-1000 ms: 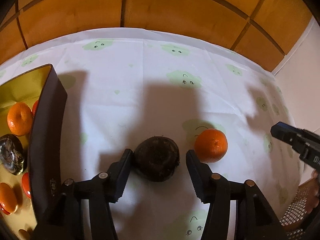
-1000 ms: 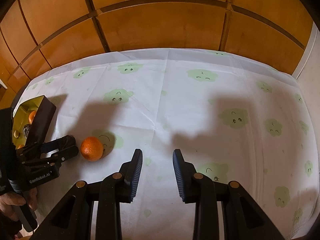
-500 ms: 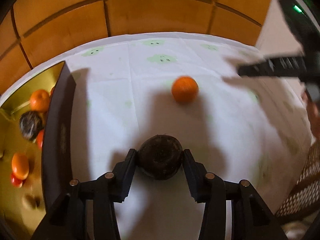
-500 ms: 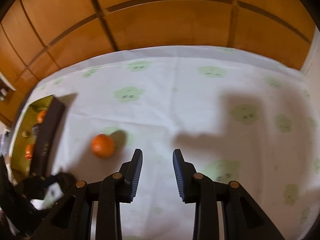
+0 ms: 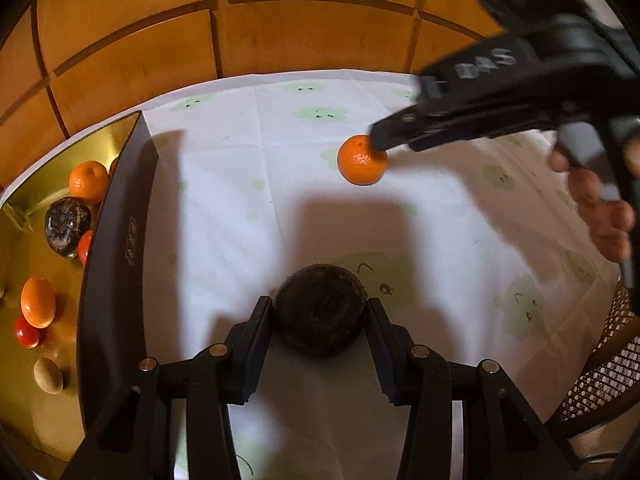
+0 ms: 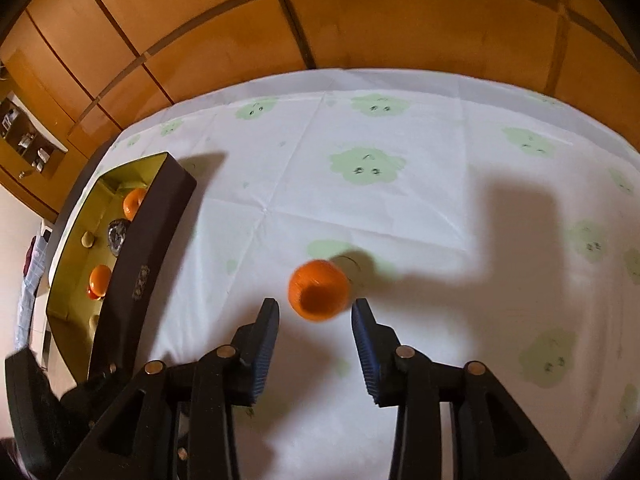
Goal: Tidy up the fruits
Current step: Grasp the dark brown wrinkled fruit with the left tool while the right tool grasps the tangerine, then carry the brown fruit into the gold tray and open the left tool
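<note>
The left tool was clamped on a dark round fruit low in the centre of the left wrist view, just above the white table with its green cloud print. The right tool stood wide open, holding nothing, its tips at either side of an orange lying on the table at mid-frame; seen from the left wrist, one finger met that orange. At the left edge of both views sat a dark box with a gold interior, holding oranges and other small fruits.
</note>
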A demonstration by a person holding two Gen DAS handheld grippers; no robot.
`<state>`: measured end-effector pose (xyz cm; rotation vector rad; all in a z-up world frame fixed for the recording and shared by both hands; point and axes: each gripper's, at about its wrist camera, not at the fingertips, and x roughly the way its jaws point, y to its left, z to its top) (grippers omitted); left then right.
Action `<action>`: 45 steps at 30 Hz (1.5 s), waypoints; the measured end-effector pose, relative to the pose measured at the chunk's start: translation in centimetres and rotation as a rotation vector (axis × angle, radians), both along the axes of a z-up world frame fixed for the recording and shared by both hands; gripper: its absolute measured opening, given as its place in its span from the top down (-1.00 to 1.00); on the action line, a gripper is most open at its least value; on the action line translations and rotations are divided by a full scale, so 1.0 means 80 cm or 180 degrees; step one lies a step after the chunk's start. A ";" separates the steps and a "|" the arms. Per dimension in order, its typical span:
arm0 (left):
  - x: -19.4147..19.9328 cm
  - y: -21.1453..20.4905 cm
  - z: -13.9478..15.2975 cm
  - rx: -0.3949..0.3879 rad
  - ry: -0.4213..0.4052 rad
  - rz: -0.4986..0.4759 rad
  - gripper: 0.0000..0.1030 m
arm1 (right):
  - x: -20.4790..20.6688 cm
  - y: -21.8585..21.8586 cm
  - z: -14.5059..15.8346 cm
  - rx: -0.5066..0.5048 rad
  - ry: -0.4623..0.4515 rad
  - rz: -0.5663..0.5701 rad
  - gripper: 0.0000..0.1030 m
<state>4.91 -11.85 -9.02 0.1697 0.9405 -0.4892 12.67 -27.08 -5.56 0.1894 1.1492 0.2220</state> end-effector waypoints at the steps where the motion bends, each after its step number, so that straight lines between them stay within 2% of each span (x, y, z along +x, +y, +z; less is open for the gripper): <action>1: 0.001 -0.001 -0.001 -0.0011 0.0002 0.0002 0.09 | 0.004 0.003 -0.002 -0.0031 0.0022 -0.0001 0.26; 6: -0.003 0.000 -0.004 -0.0024 -0.0027 -0.0002 0.09 | 0.023 0.018 -0.017 -0.0235 0.0085 0.0008 0.23; 13: -0.011 0.003 -0.003 -0.0037 -0.0038 0.0009 0.09 | 0.028 0.025 -0.021 -0.0354 0.0098 0.0131 0.22; 19: -0.010 0.002 -0.003 -0.0046 -0.0030 0.0024 0.09 | 0.032 0.013 -0.023 -0.0185 0.0221 0.0093 0.22; 25: -0.010 0.001 -0.003 -0.0042 -0.0033 0.0021 0.09 | 0.014 0.012 -0.017 -0.0211 0.0192 0.0176 0.23; 30: -0.010 0.001 -0.003 -0.0034 -0.0037 0.0021 0.08 | -0.018 0.007 -0.008 -0.0400 0.0151 0.0384 0.23; 35: -0.004 0.000 -0.005 -0.0020 -0.0047 0.0027 0.08 | -0.044 -0.003 -0.019 -0.0580 0.0197 0.0468 0.23; 41: -0.005 0.001 -0.005 0.0008 -0.0050 0.0029 0.08 | -0.042 -0.013 -0.023 -0.0432 0.0171 0.0395 0.23; 45: -0.009 -0.001 -0.004 0.0036 -0.0060 0.0031 0.08 | -0.041 -0.007 -0.022 -0.0459 0.0144 0.0402 0.23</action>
